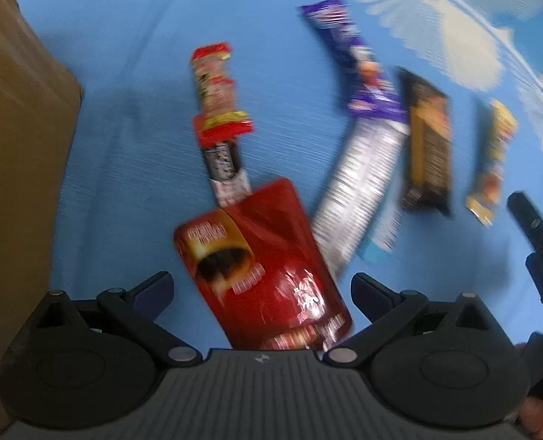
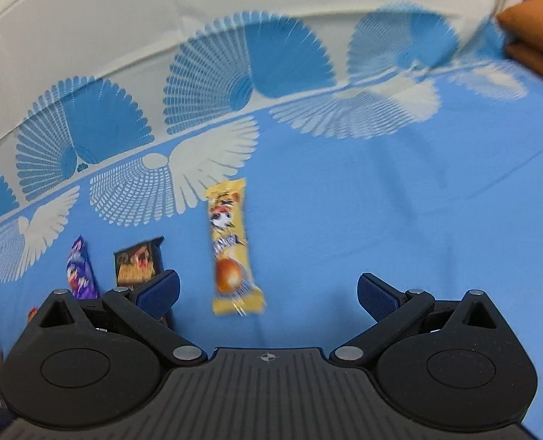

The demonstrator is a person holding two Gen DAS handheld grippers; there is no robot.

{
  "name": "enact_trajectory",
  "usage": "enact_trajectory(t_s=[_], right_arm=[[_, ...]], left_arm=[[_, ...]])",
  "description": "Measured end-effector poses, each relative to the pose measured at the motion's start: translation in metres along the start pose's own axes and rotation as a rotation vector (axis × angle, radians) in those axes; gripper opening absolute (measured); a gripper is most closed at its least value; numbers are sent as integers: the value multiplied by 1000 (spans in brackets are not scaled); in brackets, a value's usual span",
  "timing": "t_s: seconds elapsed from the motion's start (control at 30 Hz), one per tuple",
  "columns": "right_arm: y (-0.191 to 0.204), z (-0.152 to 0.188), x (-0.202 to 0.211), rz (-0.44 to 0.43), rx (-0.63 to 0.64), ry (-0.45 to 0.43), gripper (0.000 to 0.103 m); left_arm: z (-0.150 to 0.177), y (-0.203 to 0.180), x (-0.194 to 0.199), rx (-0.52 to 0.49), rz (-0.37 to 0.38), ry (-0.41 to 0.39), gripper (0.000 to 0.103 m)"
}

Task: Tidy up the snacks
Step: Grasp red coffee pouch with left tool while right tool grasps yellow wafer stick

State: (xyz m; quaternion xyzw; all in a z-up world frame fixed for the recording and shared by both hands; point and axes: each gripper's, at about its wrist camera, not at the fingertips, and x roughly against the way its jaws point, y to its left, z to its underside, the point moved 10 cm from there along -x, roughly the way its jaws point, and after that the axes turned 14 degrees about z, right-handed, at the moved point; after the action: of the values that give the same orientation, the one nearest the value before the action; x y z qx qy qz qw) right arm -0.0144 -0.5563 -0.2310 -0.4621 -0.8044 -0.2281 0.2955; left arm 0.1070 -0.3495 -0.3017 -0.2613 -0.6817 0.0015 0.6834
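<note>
Several snacks lie on a blue cloth point(image 1: 132, 117). In the left wrist view a red pouch point(image 1: 264, 271) lies between my open left gripper's point(image 1: 262, 289) fingers, untouched. Beyond it are a red-and-yellow bar point(image 1: 218, 91) over a black-and-white bar point(image 1: 225, 168), a purple bar point(image 1: 359, 62), a white-and-silver packet point(image 1: 359, 190), a dark brown bar point(image 1: 427, 143) and a yellow bar point(image 1: 491, 161). My right gripper point(image 2: 268, 293) is open and empty, with the yellow bar point(image 2: 231, 245) just ahead between its fingers. The purple bar point(image 2: 80, 271) and the brown bar point(image 2: 139, 264) show at left.
A cardboard box point(image 1: 18, 154) stands at the left of the left wrist view. The right gripper's black body point(image 1: 539, 242) enters that view at the right edge. The cloth's white fan-patterned border point(image 2: 198, 84) runs along the far side, with a brown cushion point(image 2: 539, 36) at top right.
</note>
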Motion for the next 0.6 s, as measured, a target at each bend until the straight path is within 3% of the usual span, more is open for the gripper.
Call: enact_trajectory(t_s=[0.13,0.23,0.37,0.43,0.47,0.5,0.6], right_arm=[[23,-3,-49,41,60,44,103],[31,-7,-62,128,175,-48,103],[33,-7,-61,118,181,-90,101],[36,-8,-55,90,209,-118,66],[37,-7,-47,76,234,-137,32],[38,-4,-42,74,260,-133,21],[28,11,-27,68,227,-96,20]], left_arm=[[-3,1,-5,-7,-25,-7,103],[-1,0,-5,-42,-26,2,103],[0,2,-4,-25,-28,0,103],[1,0,3,-31,-36,-14,90],[2,-1,8,-38,-33,-22,85],[4,-2,14,-48,-23,-26,74],[12,1,23,-61,-2,-6,63]])
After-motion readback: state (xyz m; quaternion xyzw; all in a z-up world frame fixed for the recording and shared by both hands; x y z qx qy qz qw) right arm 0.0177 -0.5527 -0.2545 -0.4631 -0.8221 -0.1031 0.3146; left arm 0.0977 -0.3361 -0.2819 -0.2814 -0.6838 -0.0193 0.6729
